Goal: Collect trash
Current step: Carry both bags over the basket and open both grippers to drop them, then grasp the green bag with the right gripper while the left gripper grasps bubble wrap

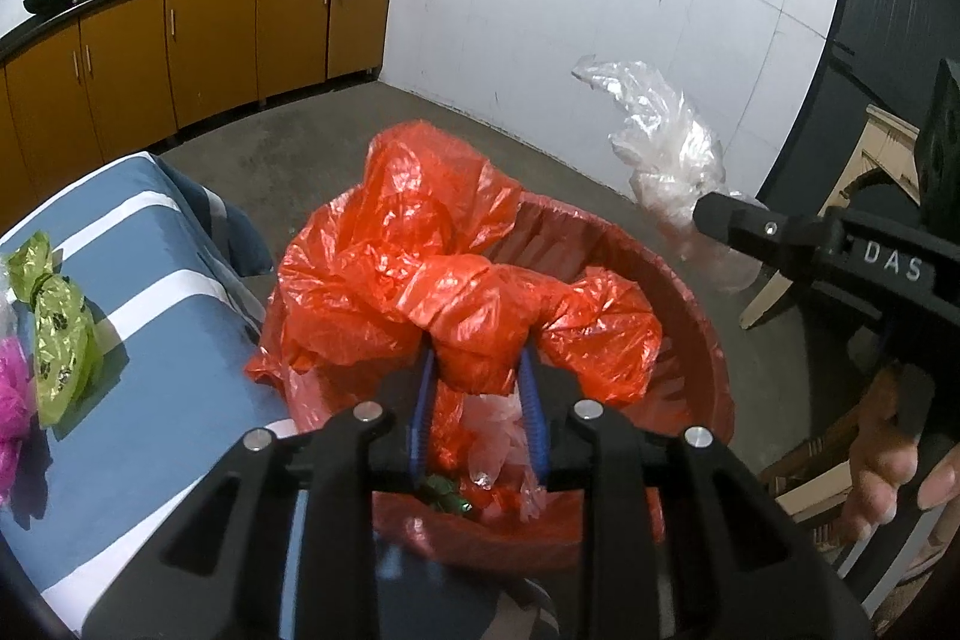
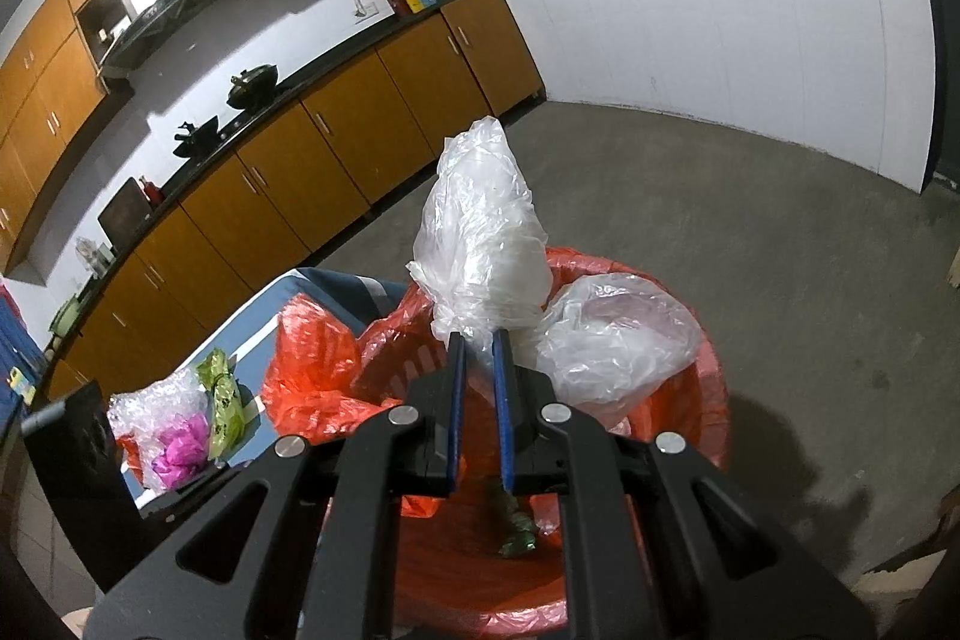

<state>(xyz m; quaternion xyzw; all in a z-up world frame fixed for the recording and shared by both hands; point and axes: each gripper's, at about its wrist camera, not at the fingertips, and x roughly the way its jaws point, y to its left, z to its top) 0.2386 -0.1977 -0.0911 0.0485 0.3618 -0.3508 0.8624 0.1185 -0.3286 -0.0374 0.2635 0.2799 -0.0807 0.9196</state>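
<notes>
Scene: a kitchen with orange cabinets; a red bin [image 1: 690, 334], lined with red plastic, stands on a grey concrete floor just beside a blue-and-white striped bench [image 1: 150, 316].
Left tongs [image 1: 477, 370]: narrow, pinching a twisted fold of a crumpled red plastic bag [image 1: 420, 256] that hangs over the bin's mouth.
Right tongs [image 2: 477, 340]: nearly closed, gripping the neck of a clear plastic bag [image 2: 486, 232] held above the bin's rim; a second clear wad billows beside it.
Already in the bin: a green wrapper [image 2: 516, 526] and thin plastic scraps lie at the bottom.
Progress: judged partway; both held bags are over the bin but not yet let go.
Left to collect: a yellow-green foil wrapper [image 1: 60, 340], a pink crumple [image 1: 12, 388] and clear bubble film [image 2: 156, 400] lie on the bench.
Edges: the bench corner touches or nearly touches the bin's left side; the bin rim sits close under both bags.
Open room: bare floor stretches wide beyond the bin toward the white wall.
</notes>
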